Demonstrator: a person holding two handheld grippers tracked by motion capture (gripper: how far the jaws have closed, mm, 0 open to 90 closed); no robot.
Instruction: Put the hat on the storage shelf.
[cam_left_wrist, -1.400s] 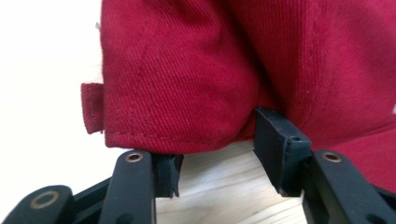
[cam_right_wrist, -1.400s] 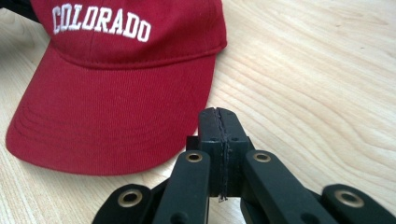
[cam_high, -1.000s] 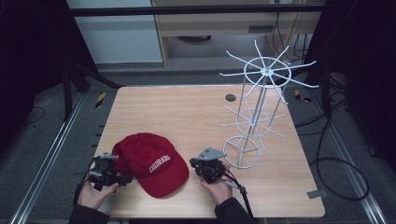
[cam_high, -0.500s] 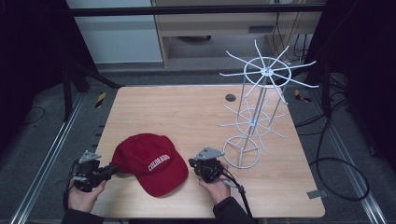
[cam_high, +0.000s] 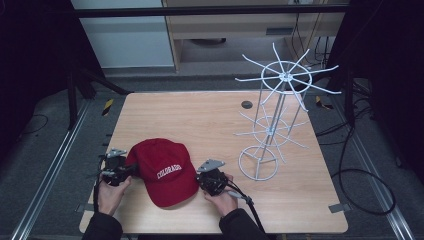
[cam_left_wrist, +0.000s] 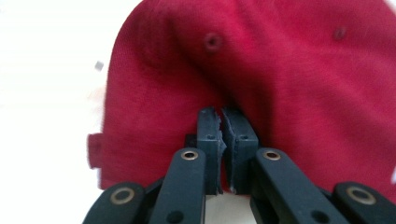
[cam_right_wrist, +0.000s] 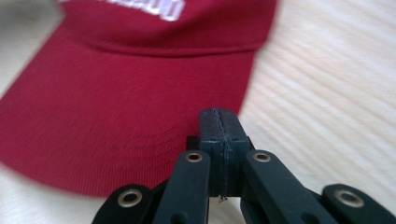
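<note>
A white wire rack (cam_high: 272, 120) stands on the right half of the wooden table (cam_high: 200, 117), its ring base near the right gripper (cam_high: 211, 181) but apart from it. A small dark disc (cam_high: 246, 105) lies on the far part of the table, beside the rack's upper arms. The far half of the tabletop is otherwise bare wood. Dark floor, rails and loose cables (cam_high: 360, 175) surround the table.

A red cap (cam_high: 162, 172) lies near the front edge, between the two grippers, its brim toward the person and white lettering across the front. The left gripper (cam_high: 116, 169) sits at the cap's back left side, close to the table's left edge. In the left gripper view, its jaws are pressed nearly together with red fabric between the pads, grasping the cap's rear rim (cam_left_wrist: 154, 154). In the right gripper view, the right gripper's jaws are clenched together with nothing visible between them, their tips just over the edge of the brim (cam_right_wrist: 116, 126).
</note>
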